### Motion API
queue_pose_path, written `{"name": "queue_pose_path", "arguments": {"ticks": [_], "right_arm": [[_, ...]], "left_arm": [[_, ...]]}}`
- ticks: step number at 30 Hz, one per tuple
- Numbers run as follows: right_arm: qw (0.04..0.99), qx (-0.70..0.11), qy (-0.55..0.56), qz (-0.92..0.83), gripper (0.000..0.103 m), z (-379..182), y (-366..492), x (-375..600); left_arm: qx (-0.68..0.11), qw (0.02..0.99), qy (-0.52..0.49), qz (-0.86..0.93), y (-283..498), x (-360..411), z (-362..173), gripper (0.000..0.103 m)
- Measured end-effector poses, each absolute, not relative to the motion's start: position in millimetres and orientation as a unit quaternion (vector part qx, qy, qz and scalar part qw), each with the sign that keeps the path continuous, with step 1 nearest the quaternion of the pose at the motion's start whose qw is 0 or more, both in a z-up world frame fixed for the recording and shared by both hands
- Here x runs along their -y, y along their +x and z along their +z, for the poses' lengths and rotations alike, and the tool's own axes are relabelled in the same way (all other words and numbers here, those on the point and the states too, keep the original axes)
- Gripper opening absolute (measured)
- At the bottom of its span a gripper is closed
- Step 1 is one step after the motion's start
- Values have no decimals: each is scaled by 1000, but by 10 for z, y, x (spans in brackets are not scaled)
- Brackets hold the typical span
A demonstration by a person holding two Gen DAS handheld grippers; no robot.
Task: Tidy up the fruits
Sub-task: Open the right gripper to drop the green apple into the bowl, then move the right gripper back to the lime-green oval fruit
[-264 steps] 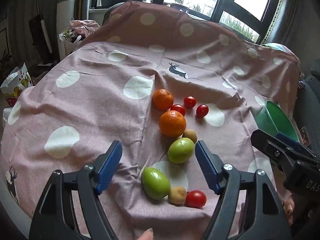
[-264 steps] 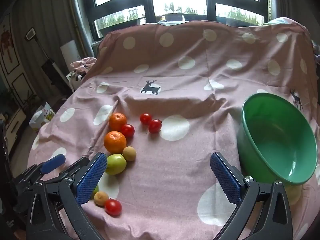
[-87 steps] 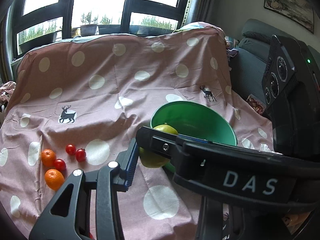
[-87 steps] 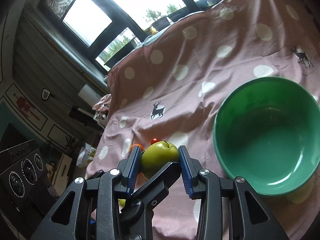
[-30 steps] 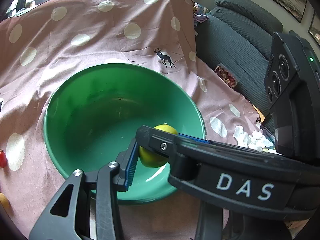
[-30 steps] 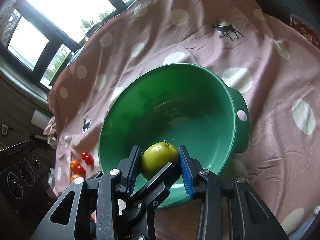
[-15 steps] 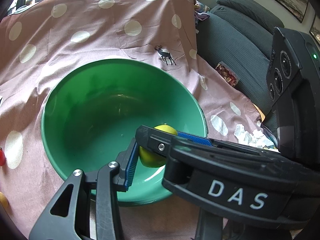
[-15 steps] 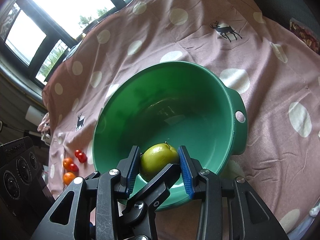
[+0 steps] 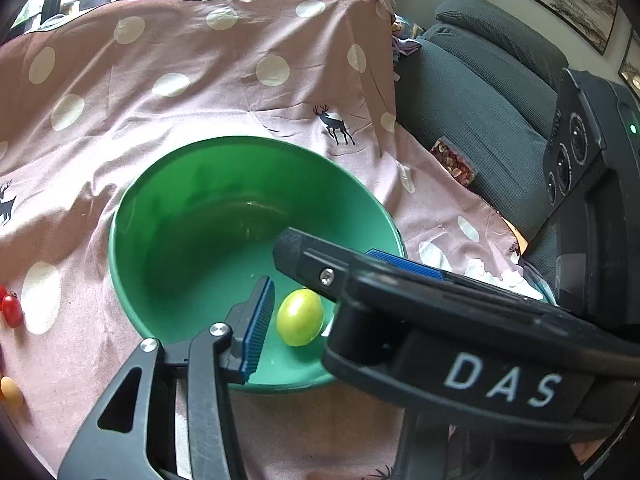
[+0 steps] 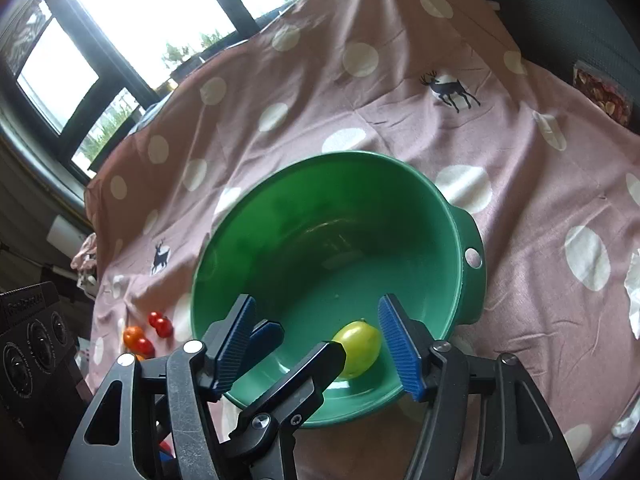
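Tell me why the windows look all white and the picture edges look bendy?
Right wrist view: daylight overexposes the windows to white, and the green bowl inside looks shadowy. Both views: the fisheye lens curves the edges and darkens the corners. Left wrist view: the right gripper looms close.

A pink cloth with white dots and small dark deer prints covered the surface and rose up over something behind it. To its right stood a dark grey sofa, with a small packet of nuts lying at its edge beside the cloth. Crumpled white tissue lay on the cloth near the sofa. Framed pictures hung on the wall above. Dark-framed windows showed bright daylight and potted plants on the sill.
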State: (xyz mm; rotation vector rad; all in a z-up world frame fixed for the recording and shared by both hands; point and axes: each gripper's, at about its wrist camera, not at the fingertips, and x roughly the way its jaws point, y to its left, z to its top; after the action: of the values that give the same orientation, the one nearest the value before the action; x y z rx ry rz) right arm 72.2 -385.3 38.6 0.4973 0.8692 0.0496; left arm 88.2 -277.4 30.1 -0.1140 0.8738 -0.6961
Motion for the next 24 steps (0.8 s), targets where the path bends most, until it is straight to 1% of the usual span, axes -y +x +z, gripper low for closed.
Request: {"name": "queue_pose_path", "arguments": {"ticks": [2, 3, 5, 6, 9, 11, 18, 24], "right_arm": [[882, -404, 243, 23, 73, 427, 713, 3858], [885, -397, 244, 20, 75, 447, 711, 3859], [894, -376, 243, 4, 90, 480, 702, 3865], [900, -362, 242, -5, 92, 499, 699, 3869], [912, -326, 248, -25, 93, 518, 696, 3893], [915, -317, 249, -35, 93, 493, 727, 3899], [915, -332, 217, -81, 93, 293, 913, 3808], [927, -318, 176, -97, 93, 267, 958, 3695]], "left_arm": [[-412, 848, -62, -328, 860, 2711, 353, 46], [-410, 849, -65, -327, 842, 2670, 383, 49], [-406, 853, -69, -320, 799, 2572, 448, 53], [-403, 857, -71, -313, 775, 2513, 477, 53], [-399, 868, -73, -285, 703, 2299, 539, 55], [-395, 877, -75, -263, 643, 2113, 554, 56], [-388, 907, -81, -143, 430, 1349, 547, 56], [-386, 918, -79, -52, 255, 782, 428, 56]]}}
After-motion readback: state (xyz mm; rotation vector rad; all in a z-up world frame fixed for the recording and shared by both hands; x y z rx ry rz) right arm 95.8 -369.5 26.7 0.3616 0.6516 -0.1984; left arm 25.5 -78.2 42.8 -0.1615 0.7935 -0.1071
